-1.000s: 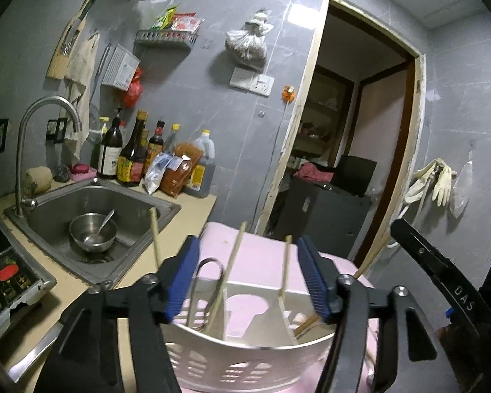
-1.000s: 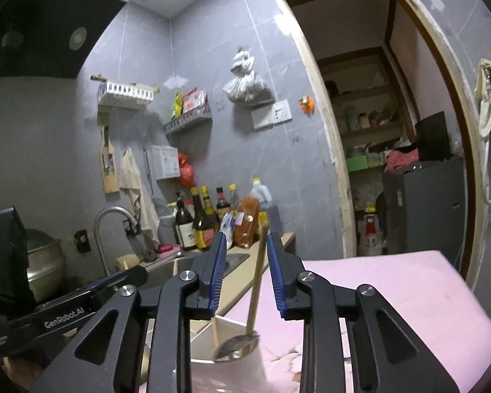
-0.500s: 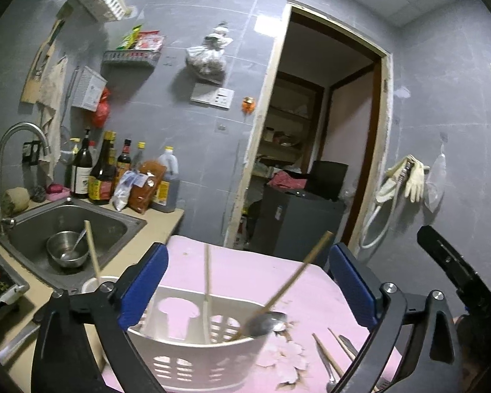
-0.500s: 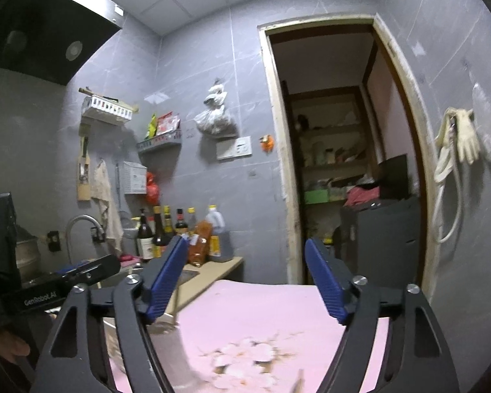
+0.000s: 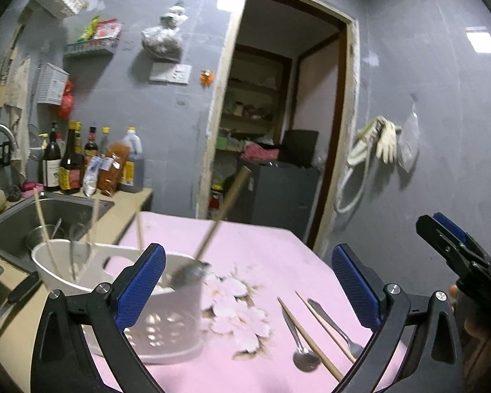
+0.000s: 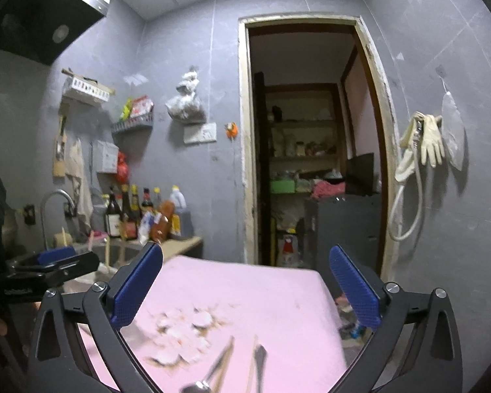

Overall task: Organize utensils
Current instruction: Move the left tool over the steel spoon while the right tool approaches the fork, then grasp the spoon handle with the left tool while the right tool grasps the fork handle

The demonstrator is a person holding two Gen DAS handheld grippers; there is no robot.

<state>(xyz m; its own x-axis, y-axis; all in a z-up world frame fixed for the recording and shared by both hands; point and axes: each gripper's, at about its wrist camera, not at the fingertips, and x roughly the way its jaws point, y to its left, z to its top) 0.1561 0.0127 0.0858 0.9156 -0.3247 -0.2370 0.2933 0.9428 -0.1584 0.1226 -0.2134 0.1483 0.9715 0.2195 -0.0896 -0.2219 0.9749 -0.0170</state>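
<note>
The left gripper (image 5: pixel 247 283) hung with its blue-padded fingers spread wide and nothing between them, above a table covered in a pink cloth (image 5: pixel 265 245) printed with pale flowers. The right gripper (image 6: pixel 245 286) was likewise spread wide and empty over the same cloth. Nearest the left gripper, on the cloth toward its right side, lay a metal spoon (image 5: pixel 299 339), a wooden chopstick (image 5: pixel 307 334) and a second piece of metal cutlery (image 5: pixel 332 324), close together and roughly parallel; the chopstick crossed over the spoon's handle. In the right wrist view these loose pieces (image 6: pixel 227 363) showed blurred at the bottom edge. To the left stood a white perforated utensil holder (image 5: pixel 167 324) on the cloth, holding a long-handled ladle (image 5: pixel 209 239) that leaned to the right, along with several upright chopsticks (image 5: pixel 44 229). Beyond the table's left edge was a steel sink (image 5: pixel 65 209) with a metal bowl in it, then a row of sauce bottles (image 5: pixel 72 163) against the grey wall, and farther back an open doorway (image 5: pixel 278 114).
</note>
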